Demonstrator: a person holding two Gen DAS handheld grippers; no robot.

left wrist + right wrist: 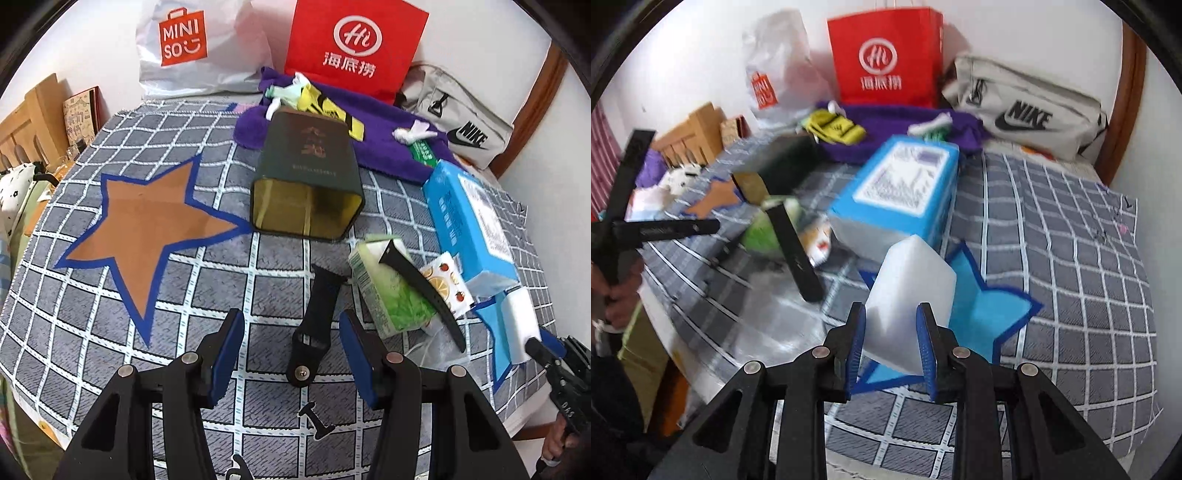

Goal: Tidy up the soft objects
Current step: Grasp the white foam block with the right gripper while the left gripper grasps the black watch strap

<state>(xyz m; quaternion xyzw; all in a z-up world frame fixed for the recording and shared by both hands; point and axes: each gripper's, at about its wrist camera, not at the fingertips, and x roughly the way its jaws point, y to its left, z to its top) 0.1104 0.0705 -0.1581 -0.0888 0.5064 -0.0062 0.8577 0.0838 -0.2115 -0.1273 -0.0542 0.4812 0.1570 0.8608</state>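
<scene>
Left wrist: I'm hovering the left gripper (291, 354), jaws spread, nothing gripped, over a black strap (314, 325). The tin (308, 184) is lying on its side, open mouth showing it empty.

Right wrist: I'm pinching the sponge (910, 295) in the right gripper (892, 343), above the blue star (990, 314).

My left gripper (291, 354) and right gripper (892, 347) are matte black, angular frames with triangular cut-outs. Round silver screws mark the pivots. My fingers (231, 354) wear ribbed blue pads.
</scene>
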